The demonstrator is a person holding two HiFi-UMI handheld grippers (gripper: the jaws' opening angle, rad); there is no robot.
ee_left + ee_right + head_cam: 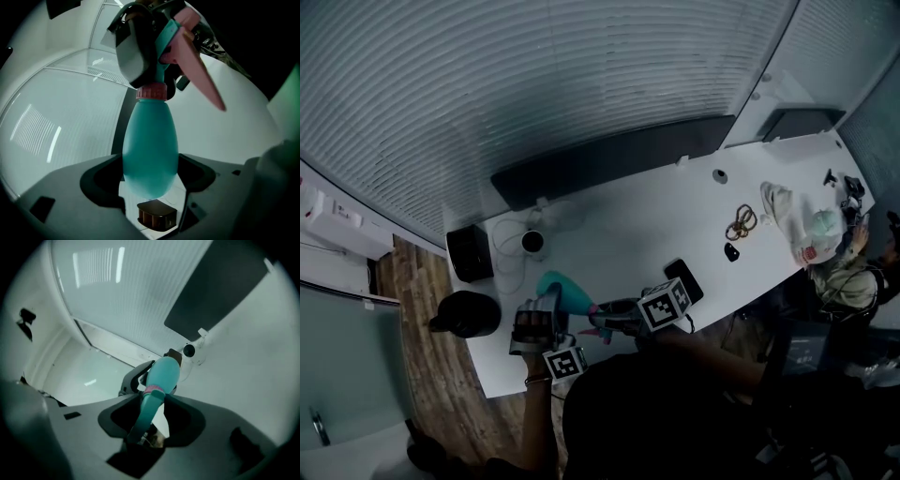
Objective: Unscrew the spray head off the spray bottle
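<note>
The teal spray bottle is held roughly level over the near part of the white table. Its rounded base is clamped between the jaws of the left gripper. The spray head, with pink collar and pink trigger, is seated on the neck. It is straddled by the right gripper, whose jaws stand apart, with dark gaps on both sides. Farther off on the table, a dark cup, a black phone and a bunch of keys are seen.
</note>
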